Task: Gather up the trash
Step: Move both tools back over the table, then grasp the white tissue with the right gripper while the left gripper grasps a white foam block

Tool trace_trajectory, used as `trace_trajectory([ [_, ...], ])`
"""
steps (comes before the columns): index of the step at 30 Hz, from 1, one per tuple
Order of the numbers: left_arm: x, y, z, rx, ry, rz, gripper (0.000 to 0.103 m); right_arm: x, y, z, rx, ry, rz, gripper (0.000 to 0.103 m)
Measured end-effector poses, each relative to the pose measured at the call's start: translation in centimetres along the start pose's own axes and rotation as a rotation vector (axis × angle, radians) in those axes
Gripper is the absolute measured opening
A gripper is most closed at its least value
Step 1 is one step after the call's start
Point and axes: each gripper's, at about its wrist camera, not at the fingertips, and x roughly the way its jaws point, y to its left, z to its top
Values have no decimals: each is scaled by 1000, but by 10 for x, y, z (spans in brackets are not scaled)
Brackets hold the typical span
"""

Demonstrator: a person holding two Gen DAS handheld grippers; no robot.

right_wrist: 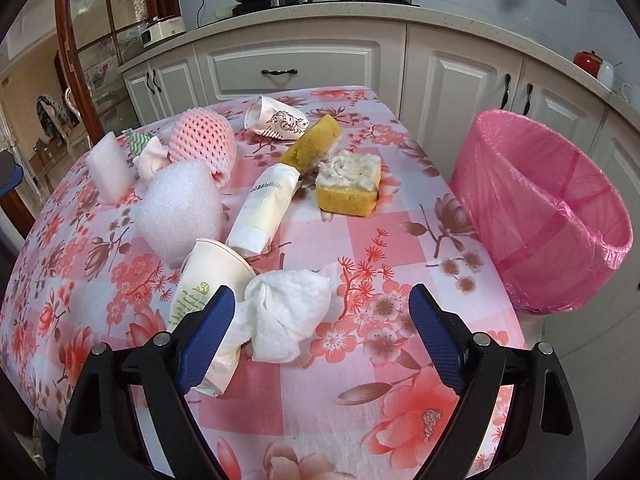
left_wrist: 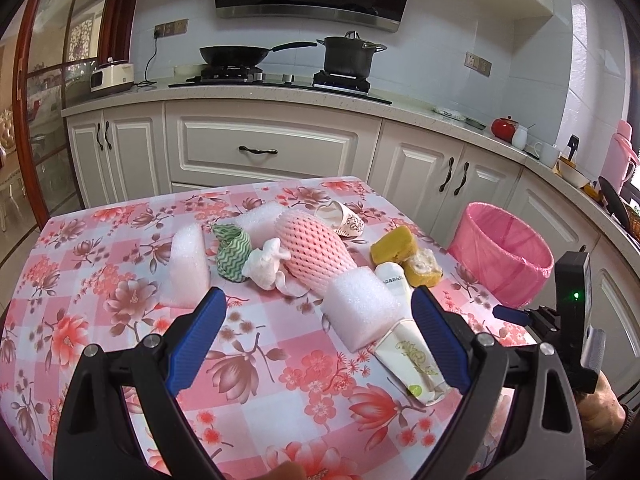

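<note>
Trash lies scattered on a flowered pink tablecloth. My right gripper is open and low over a crumpled white tissue. The tissue lies between the fingers, close to the left one and well clear of the right one. A tipped paper cup lies beside and partly behind that left finger. My left gripper is open with nothing between its fingers, and it hovers short of a white foam block and the same paper cup. A bin with a pink liner stands off the table's right side.
Farther back lie a white tube, two yellow sponges, a pink foam net, a crushed printed cup, a green striped cloth and more foam pieces. White cabinets and a stove with pans stand behind the table.
</note>
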Motion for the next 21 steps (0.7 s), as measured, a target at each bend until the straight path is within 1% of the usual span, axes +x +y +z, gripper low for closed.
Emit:
trace_trajectory([
  [1, 1, 1, -1, -1, 2, 0, 90, 2, 0, 0, 1, 7, 3, 81],
  [9, 7, 1, -6, 0, 23, 2, 90, 17, 3, -2, -8, 45, 17, 75],
  [11, 9, 1, -7, -2, 29, 0, 90, 20, 4, -3, -5, 54, 22, 70],
  [13, 11, -1, -8, -1, 37, -2, 90, 23, 4, -3, -7, 62, 28, 60],
  [14, 12, -1, -8, 0, 39, -3, 90, 24, 4, -4, -6, 65, 32, 58],
  [16, 15, -2, -10, 0, 45, -6, 90, 26, 4, -4, -12, 73, 39, 47],
  [18, 16, -3, -10, -3, 51, -8, 90, 28, 3, -5, -10, 80, 40, 41],
  [21, 20, -5, -10, -2, 60, -13, 90, 29, 0, -6, -1, 79, 43, 38],
])
